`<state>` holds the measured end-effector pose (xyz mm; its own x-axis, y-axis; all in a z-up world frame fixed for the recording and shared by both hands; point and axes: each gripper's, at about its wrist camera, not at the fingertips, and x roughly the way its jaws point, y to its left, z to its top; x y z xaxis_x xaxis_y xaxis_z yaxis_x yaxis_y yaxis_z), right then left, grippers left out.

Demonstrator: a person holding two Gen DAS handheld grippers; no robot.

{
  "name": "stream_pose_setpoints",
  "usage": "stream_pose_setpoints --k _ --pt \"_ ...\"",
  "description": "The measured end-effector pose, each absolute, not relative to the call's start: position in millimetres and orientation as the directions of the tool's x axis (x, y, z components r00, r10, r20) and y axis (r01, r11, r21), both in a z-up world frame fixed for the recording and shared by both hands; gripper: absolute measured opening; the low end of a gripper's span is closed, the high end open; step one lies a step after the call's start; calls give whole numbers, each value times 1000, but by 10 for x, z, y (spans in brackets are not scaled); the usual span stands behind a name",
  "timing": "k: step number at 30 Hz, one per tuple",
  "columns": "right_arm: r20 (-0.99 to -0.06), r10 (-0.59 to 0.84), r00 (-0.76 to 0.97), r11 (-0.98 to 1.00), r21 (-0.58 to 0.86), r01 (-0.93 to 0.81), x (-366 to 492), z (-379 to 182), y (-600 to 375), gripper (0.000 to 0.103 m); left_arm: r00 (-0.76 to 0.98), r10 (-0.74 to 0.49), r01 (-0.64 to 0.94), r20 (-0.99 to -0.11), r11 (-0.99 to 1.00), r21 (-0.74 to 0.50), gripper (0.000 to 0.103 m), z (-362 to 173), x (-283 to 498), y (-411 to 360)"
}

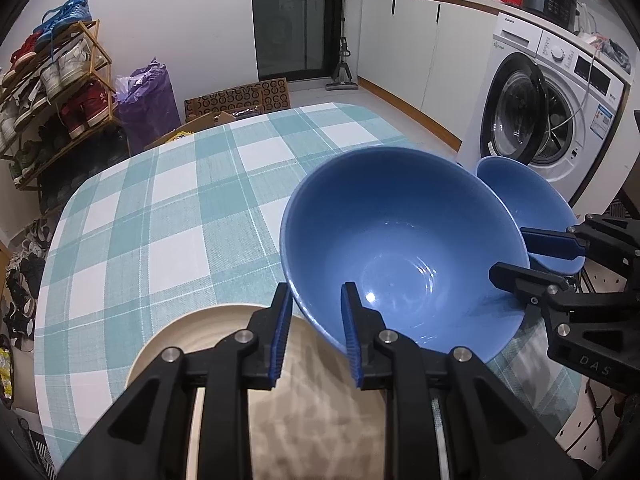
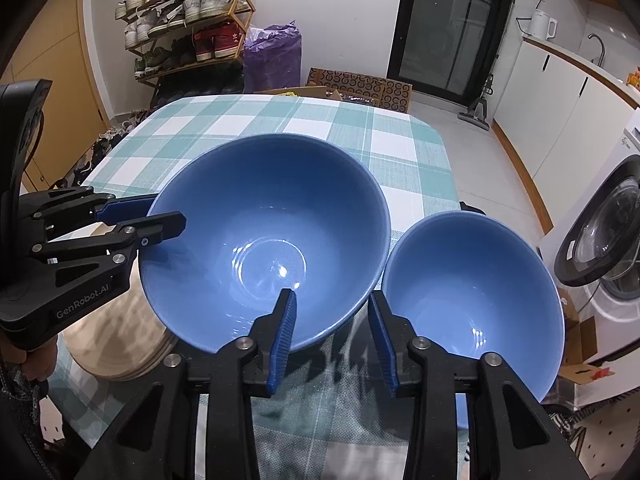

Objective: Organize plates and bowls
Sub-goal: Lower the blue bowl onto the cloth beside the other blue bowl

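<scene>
With my left gripper [image 1: 316,330] clamped on the near rim of the large blue bowl [image 1: 400,256], I tilt it above the beige plates [image 1: 180,344] while my right gripper [image 2: 334,336] straddles its opposite rim, jaws slack, beside the small blue bowl [image 2: 476,304].

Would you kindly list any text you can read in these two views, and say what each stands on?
"GenRobot.AI": on the left tongs' black body.
"DAS": on the right tongs' black body.
"Galanz": on the washing machine, only faintly legible.
Washing machine panel markings and blue sticker: too small to read.
</scene>
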<state>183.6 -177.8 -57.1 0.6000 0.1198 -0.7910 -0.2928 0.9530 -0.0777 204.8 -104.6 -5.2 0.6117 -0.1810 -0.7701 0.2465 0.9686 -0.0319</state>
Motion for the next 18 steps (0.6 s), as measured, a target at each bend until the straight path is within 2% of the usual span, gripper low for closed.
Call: stream_pose_setpoints --k 9,16,17,18 --pt "-789 127 602 953 -72 -295 1833 -573 -1779 43 602 -194 261 -774 965 -38 30 -67 2041 -1061" --pt "-778 146 611 949 -65 -310 1810 -537 -1748 46 598 -203 268 -776 962 -46 31 -62 2016 -1051" --pt "-777 146 613 949 -65 -308 1807 -533 -1751 47 598 -205 268 -775 962 -48 34 -58 2011 -1047" --pt "-775 149 614 949 -63 -309 1798 -524 -1752 48 601 -208 271 -772 961 -49 41 -46 2001 -1047"
